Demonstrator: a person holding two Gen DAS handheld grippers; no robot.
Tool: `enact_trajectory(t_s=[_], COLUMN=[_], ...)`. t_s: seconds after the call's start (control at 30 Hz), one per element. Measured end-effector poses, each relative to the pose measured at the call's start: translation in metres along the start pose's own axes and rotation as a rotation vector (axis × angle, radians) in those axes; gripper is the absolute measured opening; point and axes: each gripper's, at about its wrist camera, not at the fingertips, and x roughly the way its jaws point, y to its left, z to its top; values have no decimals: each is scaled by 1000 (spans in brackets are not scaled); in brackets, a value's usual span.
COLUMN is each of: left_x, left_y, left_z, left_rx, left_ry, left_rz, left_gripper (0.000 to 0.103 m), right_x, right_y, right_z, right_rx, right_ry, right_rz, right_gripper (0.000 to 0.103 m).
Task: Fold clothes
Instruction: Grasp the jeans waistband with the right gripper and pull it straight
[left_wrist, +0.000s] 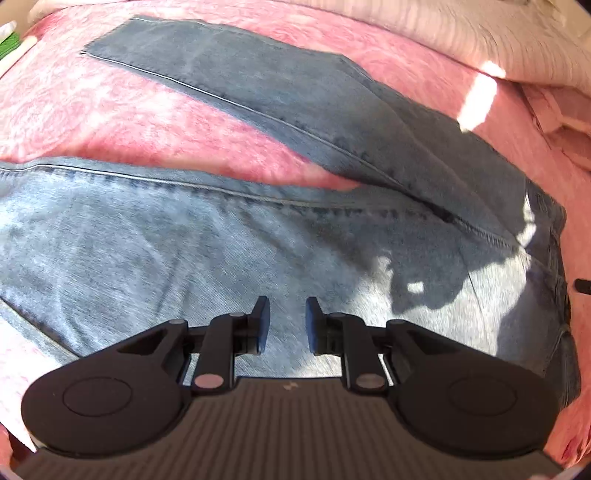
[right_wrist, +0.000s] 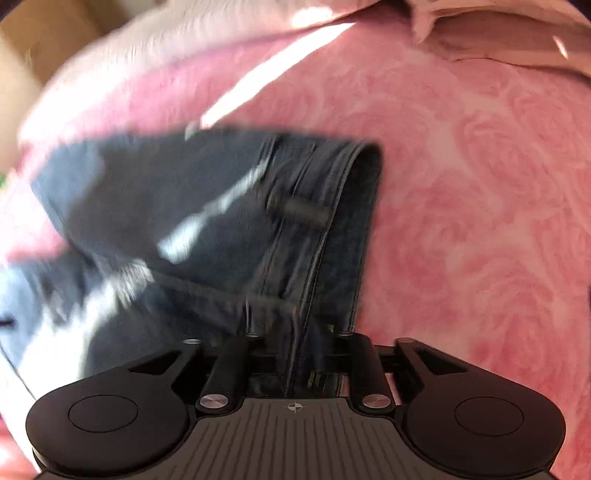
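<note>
Gripping the jeans (right_wrist: 207, 206) at the waistband, my right gripper (right_wrist: 295, 343) is clamped tight. My left gripper (left_wrist: 287, 325) hovers open above them on the pink bedspread (left_wrist: 110, 110).

The jeans (left_wrist: 184, 251) are faded blue denim, spread flat with the two legs splayed apart in a V: the near leg pale and sunlit, the far leg (left_wrist: 258, 92) darker and running away to its hem at upper left. From the right wrist view the waistband (right_wrist: 332, 229) (blurred, with a belt loop showing) is raised and folded over, its denim pinched low in the frame.
</note>
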Motion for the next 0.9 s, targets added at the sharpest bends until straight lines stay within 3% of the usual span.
enact_trajectory(t_s=[0.03, 0.17, 0.33, 0.37, 0.4, 0.43, 0.53, 0.6, 0.77, 0.83, 0.9], left_x=[-1, -2, -4, -4, -4, -4, -3, 1, 11, 11, 10], left_y=[3, 13, 20, 22, 23, 25, 27, 28, 26, 28, 31], left_z=[2, 10, 14, 14, 14, 14, 11, 9, 1, -1, -4], left_rx=[-11, -52, -63, -65, -69, -73, -70, -66, -47, -43, -39], left_ry=[-5, -23, -29, -27, -23, -18, -18, -15, 10, 11, 13], left_rz=[4, 20, 52, 59, 65, 71, 86, 98, 109, 114, 118], left_gripper=[15, 15, 15, 15, 15, 15, 15, 15, 15, 15, 15], right_x=[-5, 5, 47, 54, 60, 62, 50, 61, 69, 49, 26], right_y=[-10, -40, -53, -56, -58, -56, -35, -33, -18, -26, -35], right_z=[6, 34, 59, 60, 62, 63, 66, 60, 45, 39, 33], right_rx=[40, 188, 220, 227, 224, 207, 43, 25, 1, 100, 210], right_ry=[-38, -156, -154, -152, -145, -139, -183, -158, -196, -195, -193], right_rz=[21, 74, 113, 138, 158, 142, -33, -161, -259, -249, -240], right_gripper=[55, 57, 56, 53, 12, 2, 0, 0, 5, 30, 38])
